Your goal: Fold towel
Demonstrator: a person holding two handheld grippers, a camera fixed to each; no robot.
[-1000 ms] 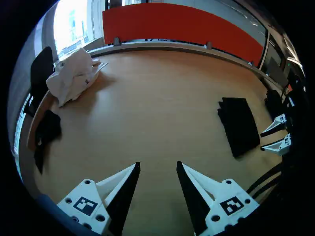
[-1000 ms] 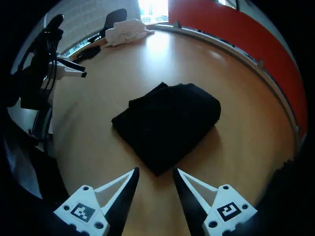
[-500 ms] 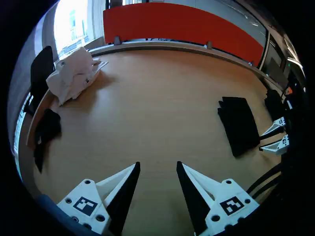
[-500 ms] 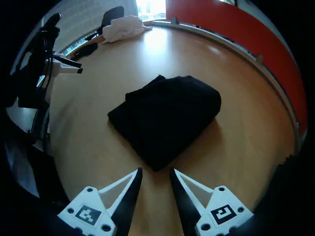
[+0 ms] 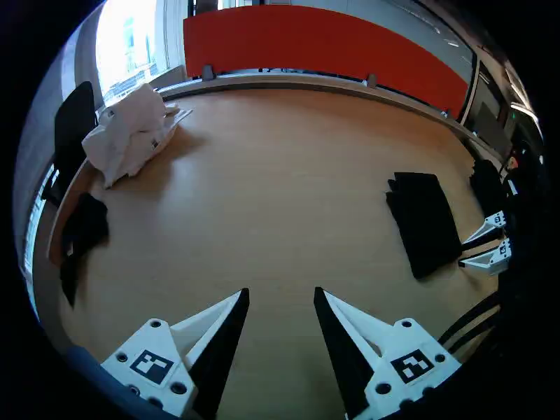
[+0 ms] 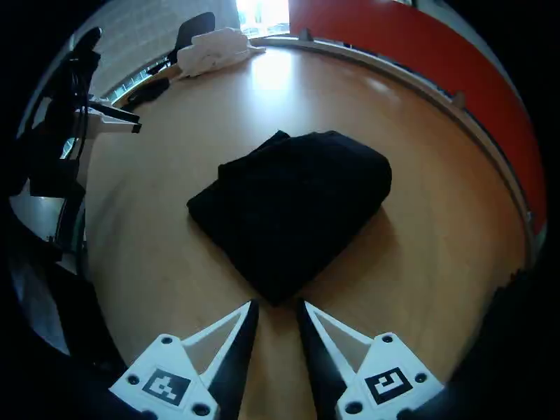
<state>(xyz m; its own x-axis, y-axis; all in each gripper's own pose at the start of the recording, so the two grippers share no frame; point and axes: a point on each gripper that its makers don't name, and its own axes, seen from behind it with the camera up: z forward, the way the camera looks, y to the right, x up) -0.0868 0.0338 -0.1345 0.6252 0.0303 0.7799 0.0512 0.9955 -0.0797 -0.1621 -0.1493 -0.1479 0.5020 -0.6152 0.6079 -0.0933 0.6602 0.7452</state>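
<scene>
A black towel lies folded into a thick rectangle on the wooden table. My right gripper sits low at the towel's near corner, open by a narrow gap, with nothing between its fingers. In the left gripper view the same towel lies far to the right, with the right gripper just beyond its right edge. My left gripper hovers open over bare wood, well away from the towel. In the right gripper view the left gripper is at the far left.
A crumpled white cloth pile lies at the table's far left corner, and a dark cloth hangs over the left edge. A black chair stands behind them. A red panel runs along the table's far side.
The right gripper's fingers have narrowed their gap and moved up to the towel's near corner. The left gripper has stayed put.
</scene>
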